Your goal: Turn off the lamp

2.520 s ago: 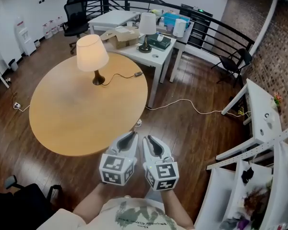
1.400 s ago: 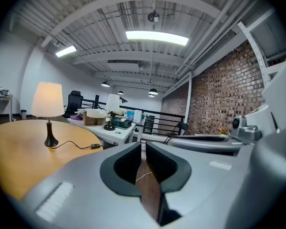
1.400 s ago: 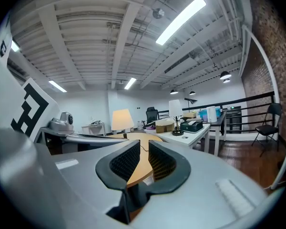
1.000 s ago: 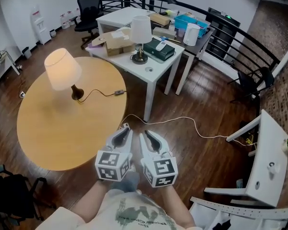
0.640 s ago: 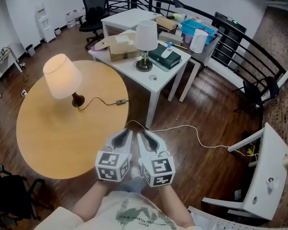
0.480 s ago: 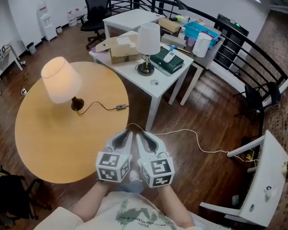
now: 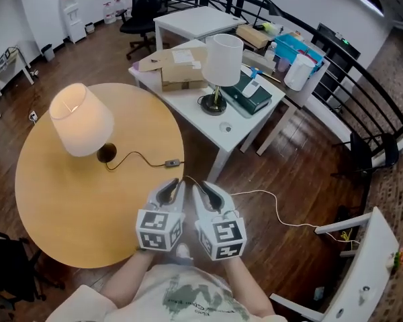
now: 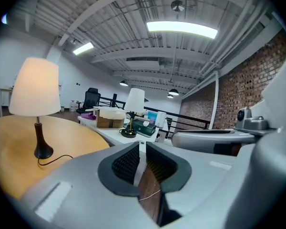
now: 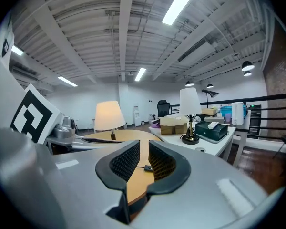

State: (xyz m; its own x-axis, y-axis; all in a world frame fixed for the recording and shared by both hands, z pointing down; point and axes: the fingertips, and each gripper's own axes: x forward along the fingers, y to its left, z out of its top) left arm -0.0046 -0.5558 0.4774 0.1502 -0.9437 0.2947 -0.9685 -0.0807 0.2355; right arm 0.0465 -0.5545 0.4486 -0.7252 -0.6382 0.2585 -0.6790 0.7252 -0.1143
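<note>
The lit lamp (image 7: pixel 80 121) with a cream shade stands on the round wooden table (image 7: pixel 67 206), left of centre in the head view. Its dark cord runs right to an inline switch (image 7: pixel 173 162) near the table's edge. My left gripper (image 7: pixel 174 185) and right gripper (image 7: pixel 200 187) are held side by side just short of that switch. Each has a narrow gap between its pads and holds nothing. The left gripper view shows the left gripper (image 8: pixel 139 147) with the lamp (image 8: pixel 34 87) at the left. The right gripper (image 9: pixel 143 149) frames the switch (image 9: pixel 148 168), with the lamp (image 9: pixel 109 115) beyond.
A white square table (image 7: pixel 238 126) stands right of the round one, carrying an unlit lamp (image 7: pixel 224 59), a cardboard box (image 7: pixel 183 67) and other clutter. A white cable (image 7: pixel 275 203) trails over the wooden floor. An office chair (image 7: pixel 148 5) and black railing are behind.
Both grippers have moved forward together towards the round table's edge and now lie close to the cord's switch. The lamp stays lit. The jaws have not changed.
</note>
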